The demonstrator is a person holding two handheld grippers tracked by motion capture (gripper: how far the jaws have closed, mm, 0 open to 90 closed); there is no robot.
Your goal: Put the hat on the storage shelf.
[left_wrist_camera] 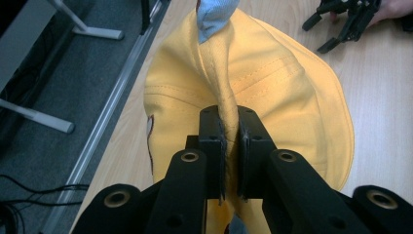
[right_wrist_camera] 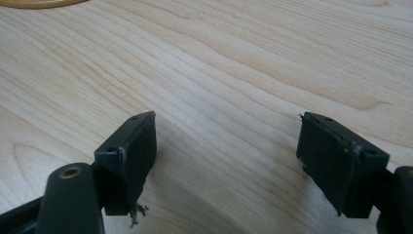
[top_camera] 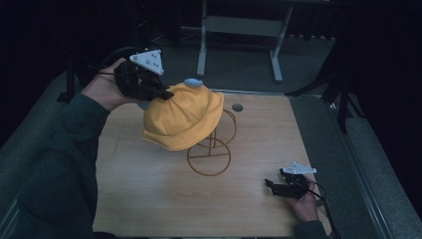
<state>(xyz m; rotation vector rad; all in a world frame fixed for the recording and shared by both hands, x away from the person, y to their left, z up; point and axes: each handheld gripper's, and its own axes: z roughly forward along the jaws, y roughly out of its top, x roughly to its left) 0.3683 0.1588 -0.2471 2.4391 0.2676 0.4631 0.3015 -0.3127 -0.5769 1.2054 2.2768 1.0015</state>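
Yellow bucket hat on a wire stand

The yellow fabric hat (top_camera: 186,119) has a stitched brim, a pale blue tab at its crown and a dark mark near the brim edge. It sits tilted over the top of a thin golden wire stand (top_camera: 211,152) near the middle of the wooden table, with a fold of its crown bunched up into a ridge.

Hat (top_camera: 181,119) was soft matt yellow cloth with visible stitching, stand (top_camera: 211,149) thin wire, counter (top_camera: 149,189) smooth pale wood grain.
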